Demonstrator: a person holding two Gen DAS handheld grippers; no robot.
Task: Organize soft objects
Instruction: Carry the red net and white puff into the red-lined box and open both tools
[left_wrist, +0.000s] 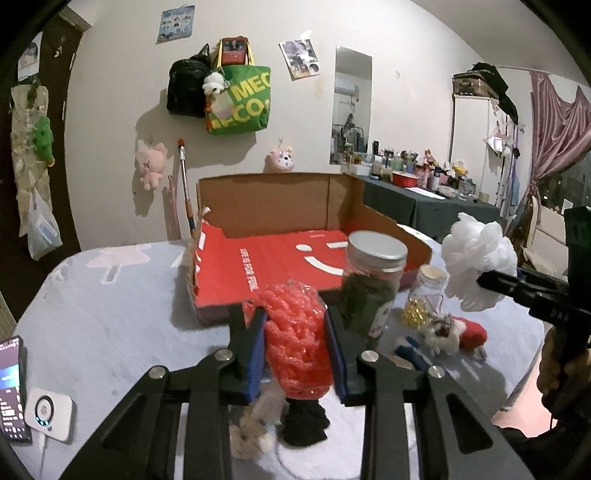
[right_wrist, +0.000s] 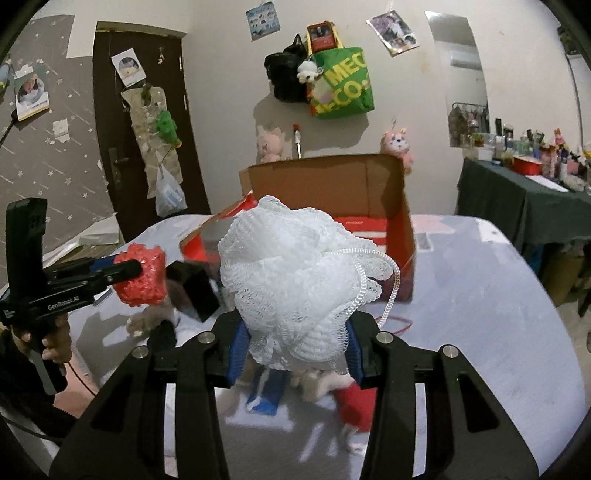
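we work in a cluttered bedroom, over a pale blue-grey table (left_wrist: 110, 314) with a white wall of hung bags and plush toys behind it. on the table sits the open cardboard box with a red printed floor (left_wrist: 266, 266), its brown walls up on the far and right sides, its near side low.

our left gripper (left_wrist: 295, 343) pinches a red crocheted chunky-yarn object (left_wrist: 295, 332) between its blue pads, lifted just short of the box's near edge. our right gripper (right_wrist: 293, 343) squeezes a white mesh bath pouf (right_wrist: 295, 273), held up to the right of the box in the left wrist view, its cord dangling.

we judge this the carry step: both soft things are up and neither is in the box yet. next, each should travel over the red floor and be let go; the left must clear the metal-lidded glass jar (left_wrist: 373, 280) and the small glass bottle of yellow beads (left_wrist: 424, 295) just beside it.

a small red-and-white plush toy (left_wrist: 454, 332) and a beige plush rabbit (left_wrist: 251, 424) lie on the table, apparently left to sort.
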